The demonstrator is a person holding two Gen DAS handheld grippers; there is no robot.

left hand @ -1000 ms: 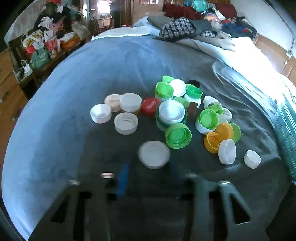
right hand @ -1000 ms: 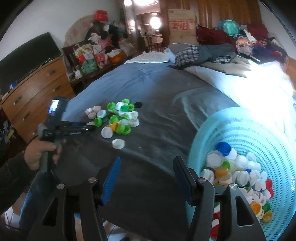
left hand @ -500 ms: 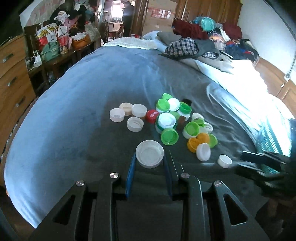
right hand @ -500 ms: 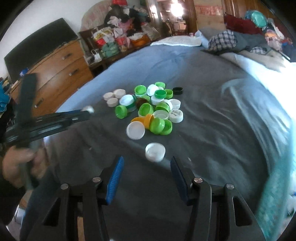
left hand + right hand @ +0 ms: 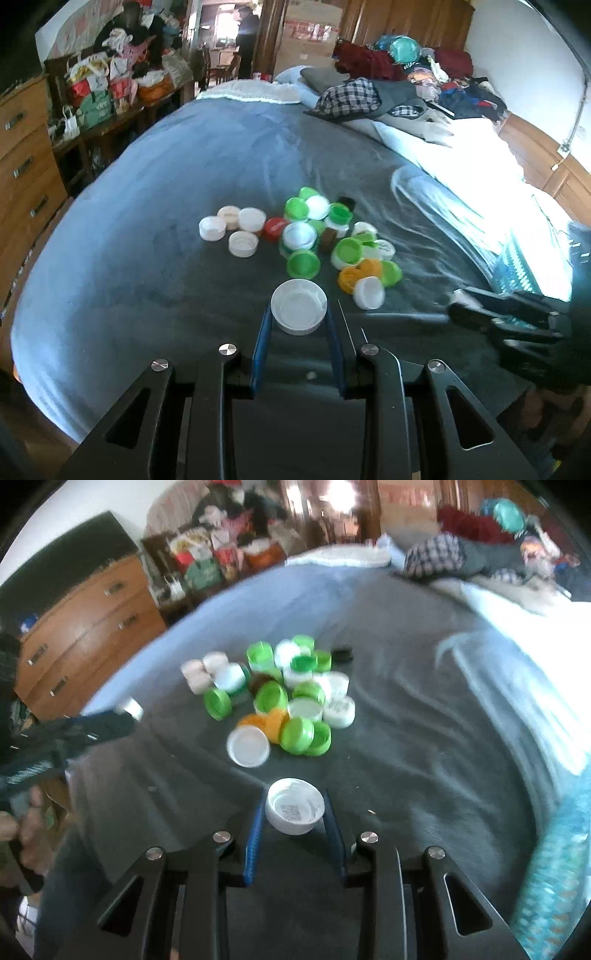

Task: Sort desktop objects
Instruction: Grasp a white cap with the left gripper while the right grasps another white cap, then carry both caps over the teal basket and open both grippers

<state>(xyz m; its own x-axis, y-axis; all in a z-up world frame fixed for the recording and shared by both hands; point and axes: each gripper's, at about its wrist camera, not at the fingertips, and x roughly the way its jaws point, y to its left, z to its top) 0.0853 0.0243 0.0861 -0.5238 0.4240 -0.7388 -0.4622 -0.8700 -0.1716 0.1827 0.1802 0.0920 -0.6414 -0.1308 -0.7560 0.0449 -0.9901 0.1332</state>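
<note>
You clamp a white cap (image 5: 298,311) in your left gripper (image 5: 298,321) and another cap (image 5: 294,805) in your right gripper (image 5: 294,812), both likely bound for the basket (image 5: 557,878)

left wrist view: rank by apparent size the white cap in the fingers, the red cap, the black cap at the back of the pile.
1. white cap, largest, though it sits nearest the camera, so that inflates it.
2. red cap.
3. black cap, smallest, farthest back and partly hidden.
</note>
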